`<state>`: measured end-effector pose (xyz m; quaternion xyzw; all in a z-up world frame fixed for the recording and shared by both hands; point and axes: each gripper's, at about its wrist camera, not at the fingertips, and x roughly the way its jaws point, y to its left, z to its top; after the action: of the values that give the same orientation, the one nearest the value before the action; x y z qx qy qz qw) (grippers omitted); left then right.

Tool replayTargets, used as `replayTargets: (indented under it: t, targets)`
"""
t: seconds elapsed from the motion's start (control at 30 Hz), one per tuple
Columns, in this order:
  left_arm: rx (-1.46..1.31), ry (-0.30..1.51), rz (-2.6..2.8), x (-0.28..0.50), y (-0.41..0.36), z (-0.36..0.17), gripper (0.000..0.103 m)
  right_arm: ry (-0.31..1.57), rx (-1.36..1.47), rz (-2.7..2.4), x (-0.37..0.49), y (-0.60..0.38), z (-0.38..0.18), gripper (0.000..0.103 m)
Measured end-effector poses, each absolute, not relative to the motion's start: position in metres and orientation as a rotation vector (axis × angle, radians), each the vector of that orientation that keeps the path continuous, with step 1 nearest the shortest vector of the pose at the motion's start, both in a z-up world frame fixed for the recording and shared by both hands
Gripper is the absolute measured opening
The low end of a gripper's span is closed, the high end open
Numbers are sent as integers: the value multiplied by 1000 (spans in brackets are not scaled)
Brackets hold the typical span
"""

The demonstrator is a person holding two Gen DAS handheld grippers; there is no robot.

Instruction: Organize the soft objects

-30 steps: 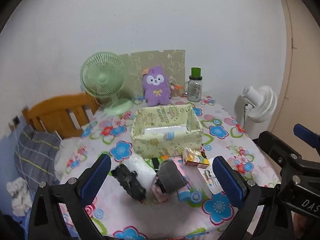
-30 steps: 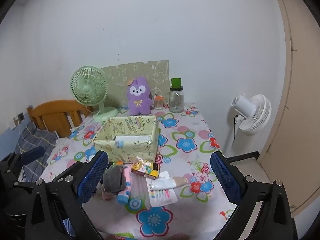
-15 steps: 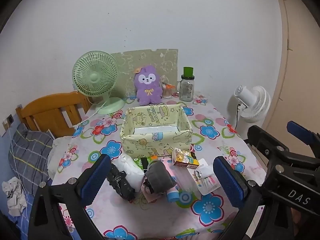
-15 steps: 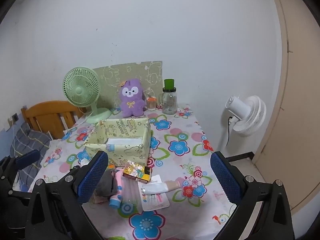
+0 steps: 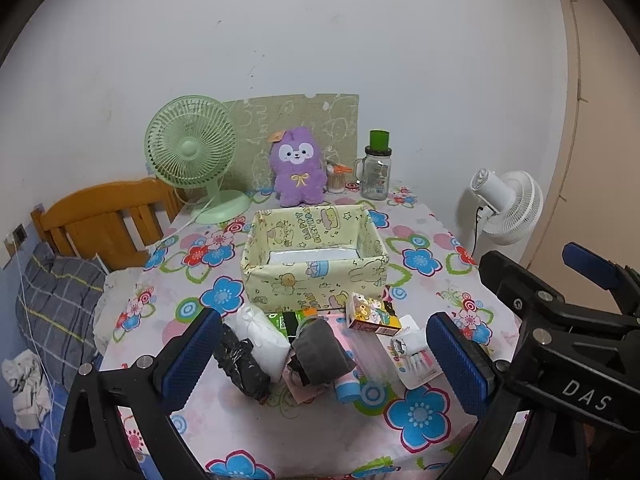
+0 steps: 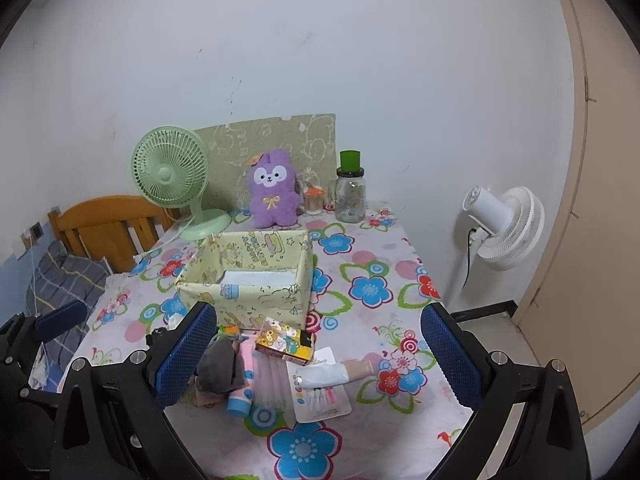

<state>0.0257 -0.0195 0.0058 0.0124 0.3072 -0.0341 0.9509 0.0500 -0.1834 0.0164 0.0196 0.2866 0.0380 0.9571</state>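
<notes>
A pale yellow patterned box [image 5: 316, 276] [image 6: 248, 292] stands open in the middle of the flowered table. In front of it lies a pile: a grey rolled cloth [image 5: 320, 350] [image 6: 220, 364], a white cloth bundle [image 5: 260, 334], a black bundle [image 5: 240, 364], a small cartoon carton [image 5: 372, 314] [image 6: 284, 344] and a pink tube [image 6: 242, 380]. A purple plush toy [image 5: 298, 172] [image 6: 272, 190] sits at the back. My left gripper [image 5: 324, 358] is open above the pile, holding nothing. Over the near table edge my right gripper [image 6: 320, 360] is open and holds nothing.
A green desk fan [image 5: 192, 152] and a glass jar with a green lid [image 5: 376, 172] stand at the back by a green board. A white fan [image 5: 508, 208] is on the floor to the right. A wooden headboard [image 5: 104, 216] and bedding lie left.
Both grippers have pulled back and risen from the table, so the box and pile appear smaller and farther. Nothing on the table has moved.
</notes>
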Motion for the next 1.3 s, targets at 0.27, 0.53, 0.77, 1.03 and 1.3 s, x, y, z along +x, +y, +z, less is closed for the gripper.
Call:
replayTargets:
  t: [0.27, 0.53, 0.77, 1.03, 1.3]
  targets:
    - [15, 622, -47, 24, -11, -3, 103, 591, 19, 72, 49, -172, 13, 103]
    - [11, 609, -29, 21, -8, -7, 103, 582, 8, 74, 42, -169, 9, 103]
    - [-5, 611, -50, 25, -6, -7, 103, 546, -14, 62, 41, -166, 12, 103]
    - [6, 616, -38, 33, -5, -9, 103, 574, 9, 83, 51, -166, 7, 103]
    - [15, 627, -32, 34, -7, -14, 103, 586, -5, 87, 52, -162, 3, 103]
